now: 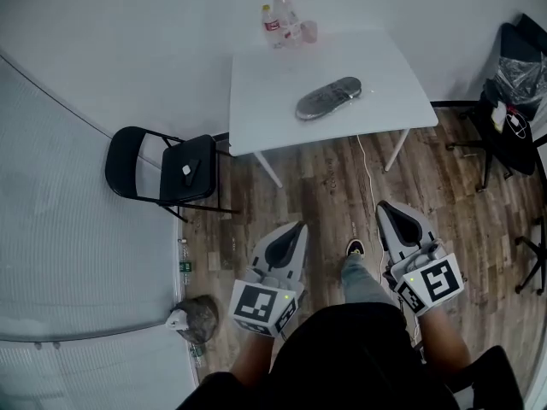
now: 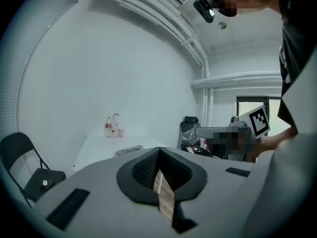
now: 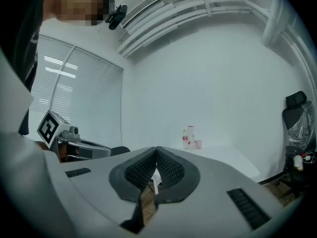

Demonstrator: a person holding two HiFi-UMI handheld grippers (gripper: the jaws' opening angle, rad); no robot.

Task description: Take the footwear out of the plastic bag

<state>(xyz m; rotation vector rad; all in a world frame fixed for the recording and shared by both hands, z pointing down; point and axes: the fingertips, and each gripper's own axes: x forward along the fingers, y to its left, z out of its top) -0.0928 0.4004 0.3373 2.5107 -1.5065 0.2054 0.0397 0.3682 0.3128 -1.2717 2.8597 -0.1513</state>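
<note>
The footwear, a grey shoe wrapped in a clear plastic bag [image 1: 329, 98], lies on the white table [image 1: 265, 101] across the room; in the left gripper view it is a small shape [image 2: 130, 149] on the tabletop. My left gripper [image 1: 297, 227] and right gripper [image 1: 386, 205] hang low over the wooden floor in front of the person's body, well short of the table. Both point toward it. The left gripper [image 2: 157, 153] has its jaws pressed together with nothing between them. The right gripper [image 3: 157, 150] is shut and empty too.
Bottles [image 1: 282, 20] stand at the table's far edge. A black folding chair [image 1: 162, 169] is left of the table; an office chair with a bag [image 1: 513, 75] is at the right. A white cable [image 1: 367, 178] runs over the floor. A grey bundle [image 1: 197, 319] lies lower left.
</note>
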